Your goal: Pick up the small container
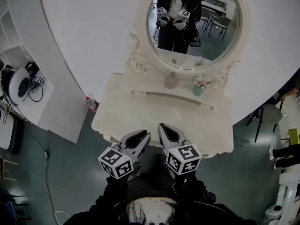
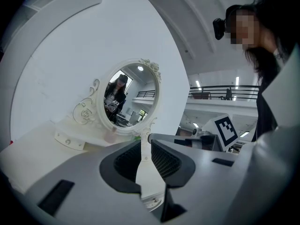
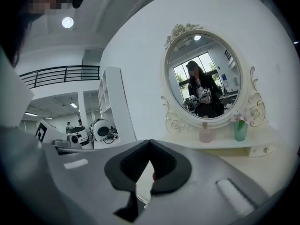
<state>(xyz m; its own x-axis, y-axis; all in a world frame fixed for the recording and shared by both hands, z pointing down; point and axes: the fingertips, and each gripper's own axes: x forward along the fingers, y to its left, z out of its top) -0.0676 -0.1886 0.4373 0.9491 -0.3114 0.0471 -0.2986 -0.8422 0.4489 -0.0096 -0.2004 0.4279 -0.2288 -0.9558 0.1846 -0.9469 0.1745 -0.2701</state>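
A small pink bottle-shaped container [image 1: 171, 80] [image 3: 205, 133] stands on the raised back shelf of a cream dressing table [image 1: 140, 111], just under the oval mirror [image 1: 194, 25]. To its right is a small green vase [image 1: 198, 90] [image 3: 240, 130] with flowers. My left gripper [image 1: 140, 136] [image 2: 145, 142] and right gripper [image 1: 165, 128] [image 3: 149, 142] hover side by side over the table's front edge, well short of the container. Both are shut with nothing between their pads. In the left gripper view the container [image 2: 111, 136] shows only faintly below the mirror.
The mirror reflects a person holding both grippers. A white shelf unit [image 1: 18, 78] with a round white device stands at the left. A small red-capped bottle [image 1: 91, 104] sits on the floor by the table's left corner. A chair [image 1: 267, 116] is at the right.
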